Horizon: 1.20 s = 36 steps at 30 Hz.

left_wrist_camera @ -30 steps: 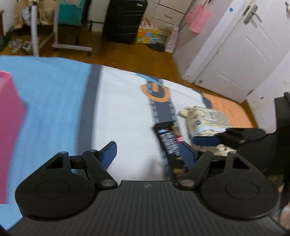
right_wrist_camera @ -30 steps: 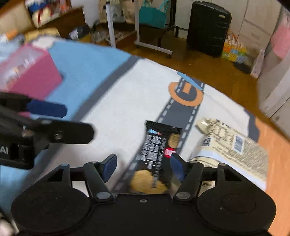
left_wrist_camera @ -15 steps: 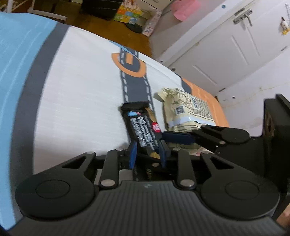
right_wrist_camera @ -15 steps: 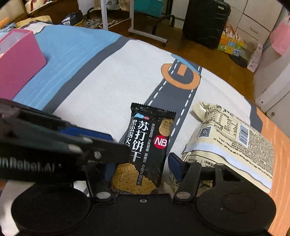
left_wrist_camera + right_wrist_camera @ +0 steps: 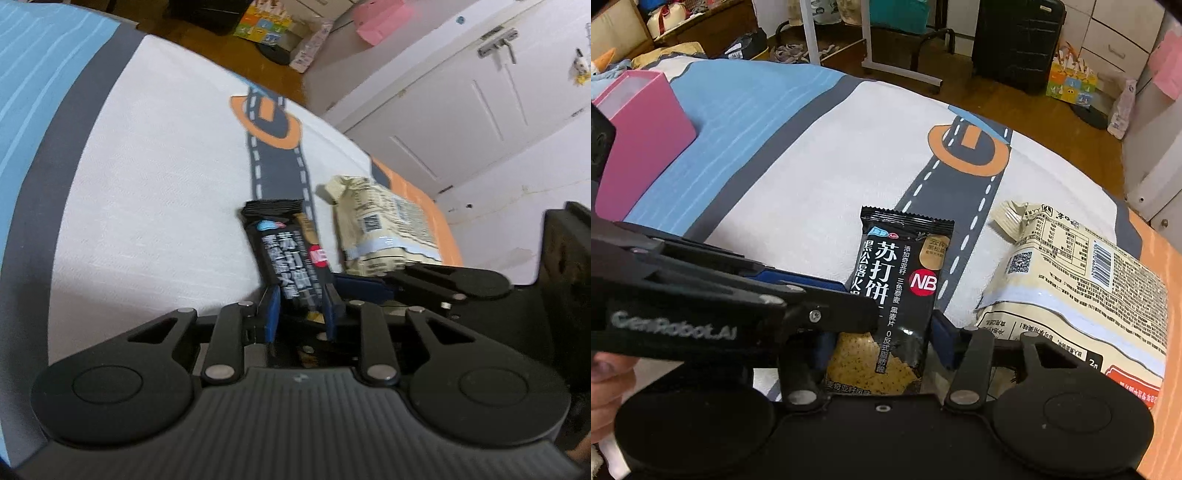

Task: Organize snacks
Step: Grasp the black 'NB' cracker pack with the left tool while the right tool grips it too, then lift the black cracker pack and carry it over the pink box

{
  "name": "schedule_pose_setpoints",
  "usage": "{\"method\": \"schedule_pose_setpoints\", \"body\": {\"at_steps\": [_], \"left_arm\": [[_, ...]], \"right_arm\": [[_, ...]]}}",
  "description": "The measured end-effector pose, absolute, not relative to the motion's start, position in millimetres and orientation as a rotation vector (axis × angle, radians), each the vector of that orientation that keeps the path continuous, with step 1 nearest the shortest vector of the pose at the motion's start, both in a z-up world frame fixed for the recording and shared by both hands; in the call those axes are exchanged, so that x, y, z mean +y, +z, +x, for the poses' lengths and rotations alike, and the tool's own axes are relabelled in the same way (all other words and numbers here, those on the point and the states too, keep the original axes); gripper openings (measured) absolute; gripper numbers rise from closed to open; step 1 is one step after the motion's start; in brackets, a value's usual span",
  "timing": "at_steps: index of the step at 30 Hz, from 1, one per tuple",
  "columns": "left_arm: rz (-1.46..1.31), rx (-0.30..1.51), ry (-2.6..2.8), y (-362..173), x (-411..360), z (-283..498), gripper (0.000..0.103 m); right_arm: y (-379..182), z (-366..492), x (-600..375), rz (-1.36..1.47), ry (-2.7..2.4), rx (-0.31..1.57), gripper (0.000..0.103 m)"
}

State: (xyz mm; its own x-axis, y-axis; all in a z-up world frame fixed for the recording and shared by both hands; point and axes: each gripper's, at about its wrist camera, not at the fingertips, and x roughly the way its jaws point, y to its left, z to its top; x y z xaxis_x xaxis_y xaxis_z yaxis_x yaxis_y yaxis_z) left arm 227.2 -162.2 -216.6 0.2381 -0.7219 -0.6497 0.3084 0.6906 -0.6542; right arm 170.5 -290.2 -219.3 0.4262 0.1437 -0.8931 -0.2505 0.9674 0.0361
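A black soda-cracker packet lies on the bedspread with the road print. My left gripper is shut on the packet, its blue pads pinching the near end. In the right wrist view the left gripper reaches in from the left over the packet's left edge. My right gripper straddles the packet's lower end. Its jaws are closing, and the pads stand at the packet's edges without clearly pressing. A beige snack bag lies just right of the packet.
A pink box stands on the blue part of the bedspread at far left. Beyond the bed are wooden floor, a black suitcase and a white stand. White cupboard doors rise to the right. A hand holds the left gripper.
My left gripper dropped toward the black packet and shut on it. My right gripper's fingers narrowed around the same packet. The pink box left the left wrist view.
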Motion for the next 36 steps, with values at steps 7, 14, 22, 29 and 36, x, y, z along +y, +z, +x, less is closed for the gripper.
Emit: {"method": "schedule_pose_setpoints", "body": {"at_steps": [7, 14, 22, 29, 36], "left_arm": [[-0.434, 1.155, -0.679, -214, -159, 227, 0.025], [-0.400, 1.159, -0.639, -217, -158, 227, 0.026], [-0.357, 1.153, -0.635, -218, -166, 223, 0.025], [-0.324, 1.148, -0.634, -211, -171, 214, 0.024], [-0.324, 1.181, -0.627, -205, -172, 206, 0.026]], "right_arm": [[-217, 171, -292, -0.047, 0.251, 1.120, 0.057], [-218, 171, -291, 0.039, 0.293, 1.139, 0.058], [-221, 163, -278, -0.072, 0.330, 1.211, 0.074], [-216, 165, -287, 0.010, 0.260, 1.238, 0.058], [-212, 157, -289, 0.049, 0.264, 1.261, 0.058]]}}
